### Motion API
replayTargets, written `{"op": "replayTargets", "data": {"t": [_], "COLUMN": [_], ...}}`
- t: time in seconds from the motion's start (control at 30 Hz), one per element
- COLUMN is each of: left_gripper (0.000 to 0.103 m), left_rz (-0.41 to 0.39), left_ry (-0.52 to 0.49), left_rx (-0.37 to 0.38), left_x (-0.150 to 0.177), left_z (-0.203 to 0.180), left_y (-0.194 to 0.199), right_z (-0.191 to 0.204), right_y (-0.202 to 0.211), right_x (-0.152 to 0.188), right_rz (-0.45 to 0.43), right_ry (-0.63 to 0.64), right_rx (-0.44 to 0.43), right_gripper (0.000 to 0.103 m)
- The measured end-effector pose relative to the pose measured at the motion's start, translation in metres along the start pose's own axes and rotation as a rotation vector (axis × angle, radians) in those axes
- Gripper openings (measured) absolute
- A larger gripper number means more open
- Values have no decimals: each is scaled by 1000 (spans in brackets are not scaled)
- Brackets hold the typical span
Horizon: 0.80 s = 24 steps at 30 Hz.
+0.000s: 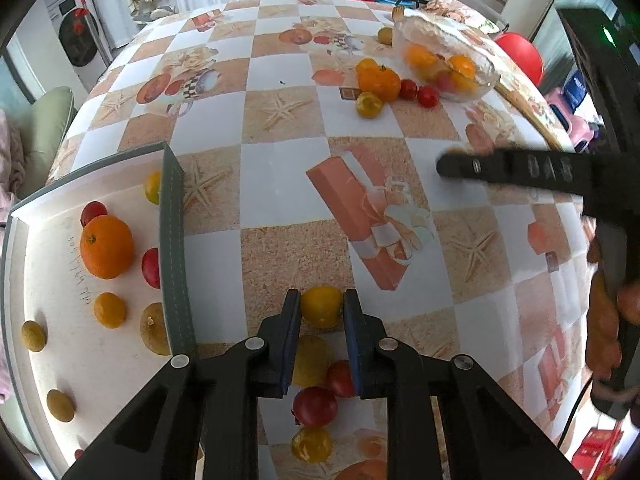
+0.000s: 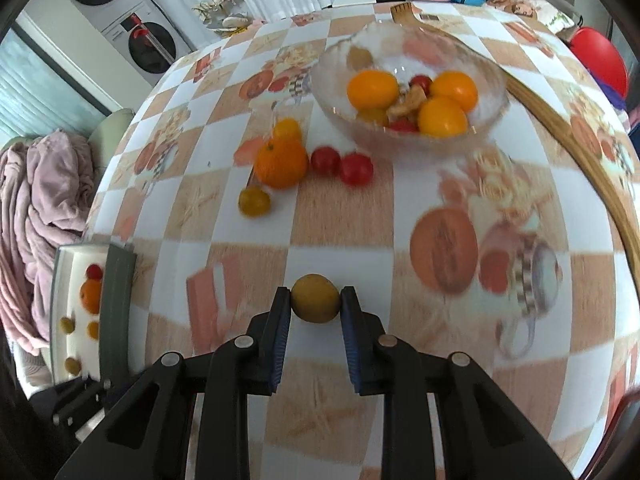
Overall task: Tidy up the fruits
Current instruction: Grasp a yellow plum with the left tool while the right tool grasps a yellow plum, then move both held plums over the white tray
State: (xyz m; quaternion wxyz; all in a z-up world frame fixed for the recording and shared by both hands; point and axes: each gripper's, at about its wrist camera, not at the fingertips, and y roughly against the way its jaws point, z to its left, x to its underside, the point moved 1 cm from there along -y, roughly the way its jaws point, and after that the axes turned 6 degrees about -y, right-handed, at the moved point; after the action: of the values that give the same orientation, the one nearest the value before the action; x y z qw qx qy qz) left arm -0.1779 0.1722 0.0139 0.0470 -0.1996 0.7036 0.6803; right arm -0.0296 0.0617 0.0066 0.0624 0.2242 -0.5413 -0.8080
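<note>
In the left wrist view, the left gripper (image 1: 322, 312) has its fingers (image 1: 291, 312) clenched on a small yellow tomato (image 1: 321, 306), pinched only at its sides near the tips, above the checked table (image 1: 280, 184). The fruit is round and smooth, so it could squirt forward out of the grip if squeezed harder or swung fast toward the white tray (image 1: 52, 280) at the left, where an orange (image 1: 106, 247) and other small fruits already lie; the tray's grey wall (image 1: 172, 240) is one more thing the fruit could knock against. More loose tomatoes sit on the table below the fingers. In the right wrist view, the right gripper (image 2: 315, 300) is clamped on a dull yellow-brown round fruit (image 2: 315, 298), again held just at the tips. The picture is blurred, so a quick carry may shake it loose and send it rolling. The glass bowl (image 2: 340, 92) stands far behind, well apart.
</note>
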Motion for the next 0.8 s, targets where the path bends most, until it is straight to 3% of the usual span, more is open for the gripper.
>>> {"op": "replayTargets", "data": {"t": [0.4,0.8], "left_gripper": [23,23], "left_rz": [-81,-95], "left_ry": [58,163], "left_rx": [12,-75], "left_x": [1,47], "left_z": [21,86], "left_y": [36,73], "right_z": [23,96], "right_y": [21,24], "right_x": [30,46], "right_rz": [29,50], "right_ry": [20,114], "right_rx": [-21,-86], "right_gripper": [27,28]}}
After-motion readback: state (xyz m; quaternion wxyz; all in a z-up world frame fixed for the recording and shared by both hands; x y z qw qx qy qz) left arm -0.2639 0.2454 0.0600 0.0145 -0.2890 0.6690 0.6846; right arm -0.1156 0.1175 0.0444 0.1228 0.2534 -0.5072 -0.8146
